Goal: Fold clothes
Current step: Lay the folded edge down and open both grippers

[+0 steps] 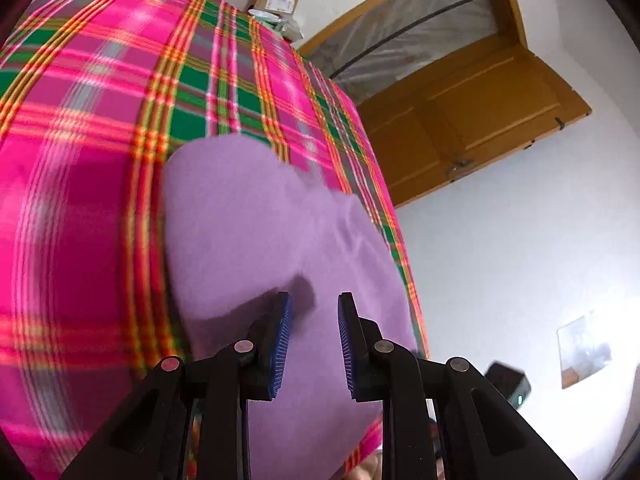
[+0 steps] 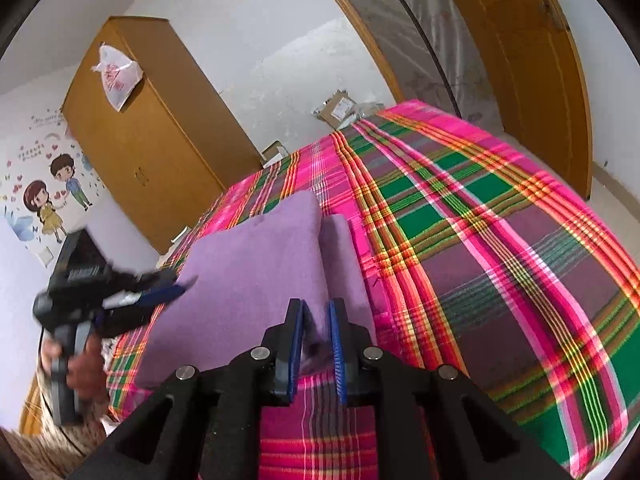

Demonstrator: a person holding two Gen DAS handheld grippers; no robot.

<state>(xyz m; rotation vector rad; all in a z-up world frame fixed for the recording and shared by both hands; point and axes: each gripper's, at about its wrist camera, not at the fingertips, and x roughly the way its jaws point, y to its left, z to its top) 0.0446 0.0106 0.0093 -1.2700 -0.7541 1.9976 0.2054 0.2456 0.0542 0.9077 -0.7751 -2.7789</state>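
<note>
A folded purple garment (image 1: 256, 224) lies on the bed's pink and green plaid cover (image 1: 92, 128), close to the bed's edge. My left gripper (image 1: 315, 300) hovers over the garment's near end, open, with nothing between its blue pads. In the right wrist view the purple garment (image 2: 256, 264) shows as a folded slab with a narrower strip beside it. My right gripper (image 2: 316, 310) has its jaws drawn close on the garment's near edge, with a bunch of purple cloth between the pads. The left gripper (image 2: 186, 282) appears blurred at the garment's left edge, held by a hand (image 2: 86, 364).
The plaid cover (image 2: 480, 240) stretches wide to the right of the garment. A wooden wardrobe (image 2: 148, 152) with a plastic bag hung on it stands beyond the bed. Cardboard boxes (image 2: 340, 110) sit at the bed's far end. A wooden door (image 1: 472, 120) stands open.
</note>
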